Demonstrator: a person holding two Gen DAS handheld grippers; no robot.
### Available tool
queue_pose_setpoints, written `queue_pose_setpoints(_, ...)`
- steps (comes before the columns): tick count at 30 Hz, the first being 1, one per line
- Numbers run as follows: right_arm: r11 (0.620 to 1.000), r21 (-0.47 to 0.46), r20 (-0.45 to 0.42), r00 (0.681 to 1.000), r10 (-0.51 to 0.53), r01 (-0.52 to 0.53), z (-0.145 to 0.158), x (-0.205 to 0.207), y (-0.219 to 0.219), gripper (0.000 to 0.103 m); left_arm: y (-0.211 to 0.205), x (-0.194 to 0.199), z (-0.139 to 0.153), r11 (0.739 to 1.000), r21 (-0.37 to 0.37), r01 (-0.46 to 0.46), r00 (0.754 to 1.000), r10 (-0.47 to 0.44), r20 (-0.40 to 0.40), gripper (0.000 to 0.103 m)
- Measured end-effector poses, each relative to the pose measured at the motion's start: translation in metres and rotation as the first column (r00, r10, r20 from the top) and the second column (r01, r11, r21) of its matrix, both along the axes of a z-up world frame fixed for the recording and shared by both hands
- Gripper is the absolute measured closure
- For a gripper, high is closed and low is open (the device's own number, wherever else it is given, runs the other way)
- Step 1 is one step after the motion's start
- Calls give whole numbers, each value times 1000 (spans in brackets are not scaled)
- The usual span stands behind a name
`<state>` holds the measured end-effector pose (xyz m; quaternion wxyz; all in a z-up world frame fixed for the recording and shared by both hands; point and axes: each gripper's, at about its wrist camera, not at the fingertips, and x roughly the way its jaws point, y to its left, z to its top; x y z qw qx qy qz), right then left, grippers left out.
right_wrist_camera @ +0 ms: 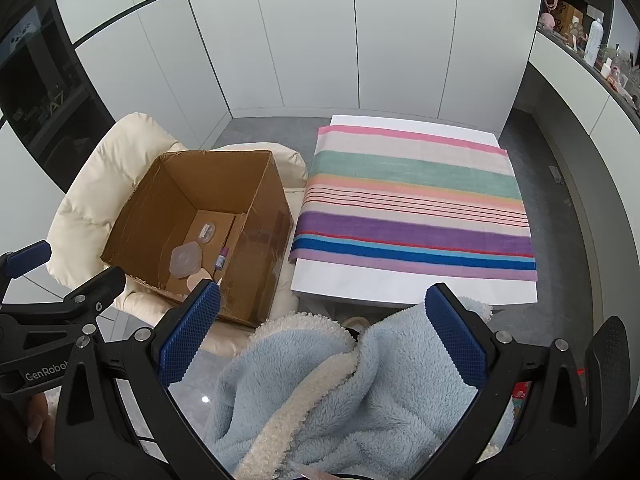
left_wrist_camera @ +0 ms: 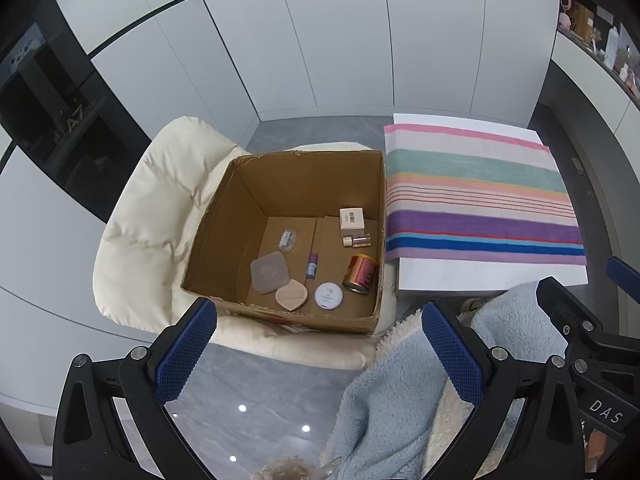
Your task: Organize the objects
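Note:
An open cardboard box (left_wrist_camera: 224, 236) stands on a cream chair (left_wrist_camera: 152, 216). Inside lie a red tin can (left_wrist_camera: 360, 274), a white round jar (left_wrist_camera: 328, 296), a beige puff (left_wrist_camera: 291, 300), a grey square case (left_wrist_camera: 269, 272), a purple tube (left_wrist_camera: 312, 266), a small bottle (left_wrist_camera: 357, 240) and a small white carton (left_wrist_camera: 351, 221). My left gripper (left_wrist_camera: 320, 352) is open and empty, in front of the box. My right gripper (right_wrist_camera: 324, 336) is open and empty above a light blue fleece blanket (right_wrist_camera: 360, 400). The box (right_wrist_camera: 256, 248) also shows in the right wrist view.
A white table (right_wrist_camera: 400, 284) with a striped cloth (right_wrist_camera: 412, 208) stands right of the box. White cabinet doors (right_wrist_camera: 320, 40) are behind. A cluttered shelf (right_wrist_camera: 580, 28) is at the upper right. Grey floor (left_wrist_camera: 248, 400) lies below.

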<state>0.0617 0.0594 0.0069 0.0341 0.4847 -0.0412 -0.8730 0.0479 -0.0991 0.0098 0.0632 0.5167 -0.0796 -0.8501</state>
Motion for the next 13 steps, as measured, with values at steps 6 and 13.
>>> queue_pose_setpoints(6, 1000, -5, 7, 1000, 5, -5, 0, -1, 1, 0, -1, -1, -3, 1000, 7, -2, 1000, 2, 6, 0)
queue_pose_setpoints(13, 1000, -5, 5, 1000, 5, -5, 0, -1, 1, 0, 3, 1, -3, 1000, -6, 6, 1000, -6, -1, 0)
